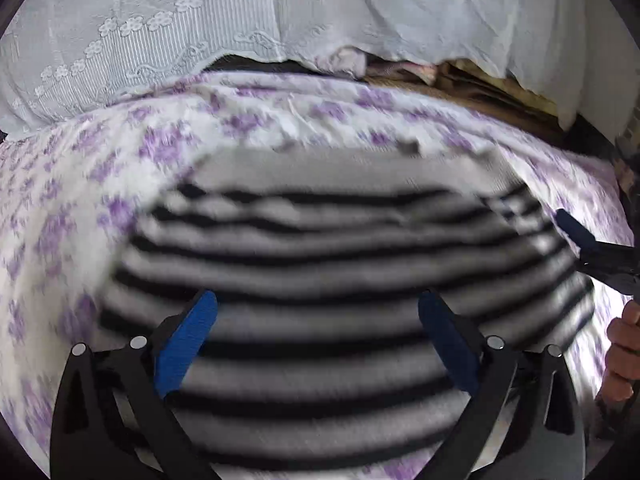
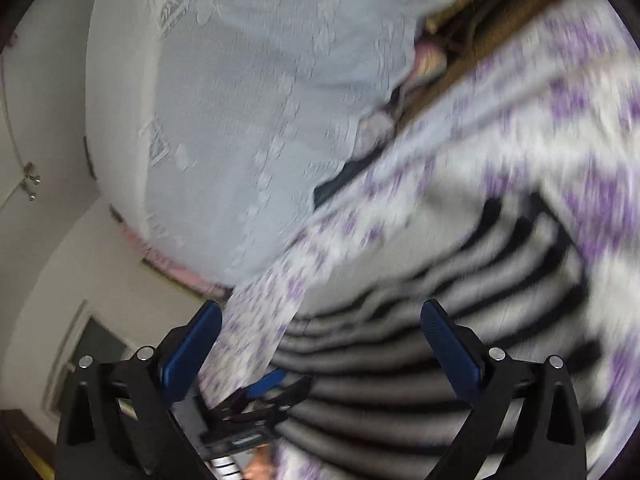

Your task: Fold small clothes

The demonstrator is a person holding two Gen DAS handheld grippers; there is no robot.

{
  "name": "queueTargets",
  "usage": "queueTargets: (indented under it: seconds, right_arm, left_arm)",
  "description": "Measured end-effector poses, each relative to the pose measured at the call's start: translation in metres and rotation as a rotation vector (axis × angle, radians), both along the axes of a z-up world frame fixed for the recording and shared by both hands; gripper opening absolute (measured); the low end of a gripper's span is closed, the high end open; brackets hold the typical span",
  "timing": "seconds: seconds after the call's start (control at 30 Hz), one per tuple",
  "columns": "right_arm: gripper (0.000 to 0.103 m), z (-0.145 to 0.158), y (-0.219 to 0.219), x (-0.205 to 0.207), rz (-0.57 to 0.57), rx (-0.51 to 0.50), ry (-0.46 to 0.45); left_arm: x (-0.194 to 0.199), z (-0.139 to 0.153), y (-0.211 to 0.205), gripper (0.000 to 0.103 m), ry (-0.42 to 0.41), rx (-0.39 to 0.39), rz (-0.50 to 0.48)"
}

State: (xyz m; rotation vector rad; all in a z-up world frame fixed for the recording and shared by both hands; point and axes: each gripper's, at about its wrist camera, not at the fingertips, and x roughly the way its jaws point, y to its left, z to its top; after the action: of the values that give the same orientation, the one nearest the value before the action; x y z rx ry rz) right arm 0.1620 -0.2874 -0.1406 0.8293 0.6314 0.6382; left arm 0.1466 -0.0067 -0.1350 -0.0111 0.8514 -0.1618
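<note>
Left gripper (image 1: pixel 318 306) spread wide, nothing pinched, hovering right over the striped garment (image 1: pixel 320 264). Garment lying flat on the purple-flowered bedsheet (image 1: pixel 60 208), blurry though. Over on the right, right gripper (image 2: pixel 322 314) also gaping, empty, parked at the garment's edge, sheet and stripes showing between its fingers.
</note>
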Motion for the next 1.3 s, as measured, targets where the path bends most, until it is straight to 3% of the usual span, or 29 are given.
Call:
queueTargets:
  seconds: [0.07,0.13,0.2,0.3,0.43,0.47,0.53,0.6,0.67,0.87,1.3]
  right_arm:
    - [0.099,-0.023,0.011,-0.002,0.038,-0.041,0.093]
    - [0.099,-0.019,0.022,-0.014,0.054,-0.148,0.008]
    - [0.099,-0.006,0.033,-0.035,0.007,-0.236,0.012]
    - [0.099,-0.003,0.038,-0.064,0.051,-0.110,-0.028]
    - [0.099,-0.018,0.063,-0.070,0.197,-0.008,0.022]
    - [0.099,-0.027,0.066,-0.068,0.197,-0.025,0.060]
    - [0.096,-0.046,0.069,-0.060,0.189,-0.064,0.105]
    - [0.098,-0.044,0.069,-0.064,0.186,-0.082,0.055]
    - [0.098,-0.044,0.071,-0.067,0.188,-0.103,0.043]
    - [0.099,-0.038,0.064,-0.094,0.105,-0.114,0.034]
    - [0.099,-0.047,0.044,-0.129,0.054,-0.121,0.023]
  left_arm:
    - [0.002,-0.015,-0.005,0.099,0.034,0.031,0.024]
    - [-0.001,-0.013,-0.006,0.099,0.028,0.049,0.033]
    - [-0.019,-0.004,0.001,0.098,0.030,0.016,0.069]
    - [-0.048,0.001,0.011,0.098,0.011,-0.067,0.045]
    - [-0.063,0.004,0.019,0.098,-0.007,-0.129,0.060]
    - [-0.063,-0.001,0.016,0.098,0.008,-0.116,0.069]
    - [-0.055,-0.017,0.004,0.098,0.038,-0.019,0.073]
    - [-0.061,-0.018,-0.015,0.099,0.002,0.129,0.079]
    - [-0.067,-0.017,-0.021,0.099,-0.020,0.167,0.081]
    - [-0.081,-0.017,0.009,0.099,0.030,0.006,0.102]
    - [-0.095,-0.021,0.019,0.099,0.047,-0.035,0.129]
